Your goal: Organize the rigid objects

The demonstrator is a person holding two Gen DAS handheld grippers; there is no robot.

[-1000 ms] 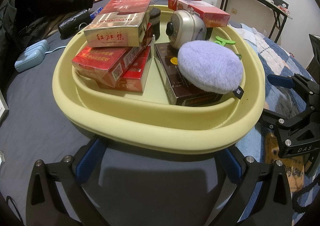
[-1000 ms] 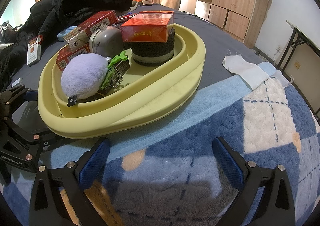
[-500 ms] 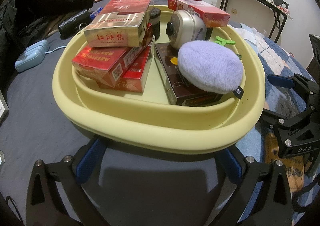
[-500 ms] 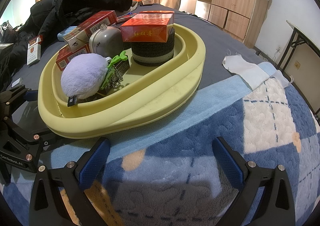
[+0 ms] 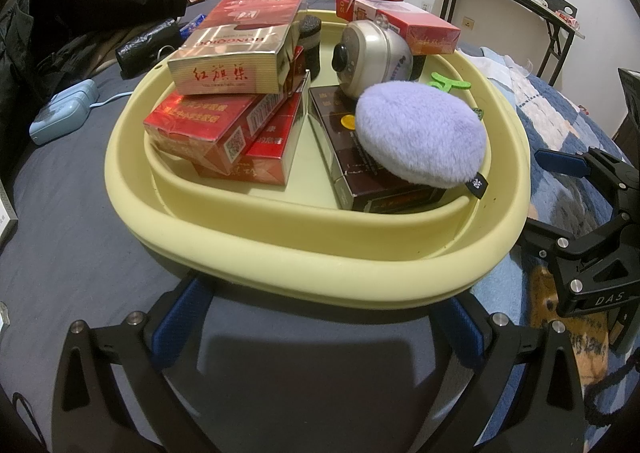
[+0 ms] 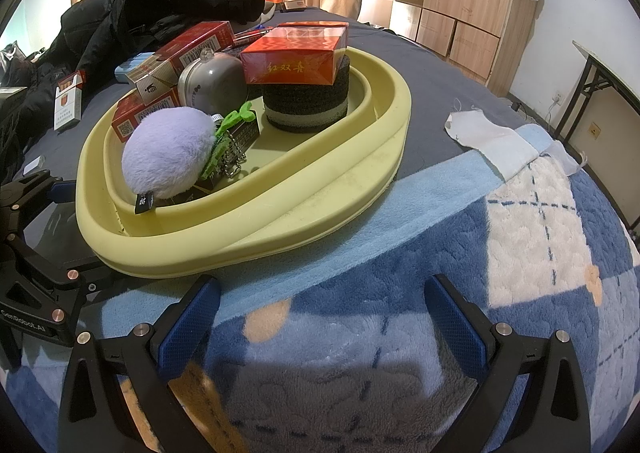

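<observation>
Basin: a pale yellow basin point(image 5: 320, 253) sits on the bed, its near rim just beyond the left claw and its right side resting on a blue patterned blanket point(image 6: 440, 253).
Left claw: the left claw point(image 5: 320, 327) is spread wide with nothing between its blue pads, low over the dark sheet point(image 5: 60, 213) near the basin's rim.
Right claw: the right claw point(image 6: 320, 323) is also wide apart and holds nothing, hovering over the blanket to the right of the basin.
Left of basin: red cigarette packs point(image 5: 216, 133) lie stacked, with a gold-sided pack point(image 5: 228, 65) on top.
Right of basin: a lilac plush puff point(image 5: 420, 139) rests on a dark brown box point(image 5: 372, 181); a silver round case point(image 5: 372, 55) stands behind it.
Far end: an orange-red pack point(image 6: 296, 53) lies on a black round sponge point(image 6: 306, 105).
Off basin: a light blue device point(image 5: 60, 115) lies on the sheet at the left.
</observation>
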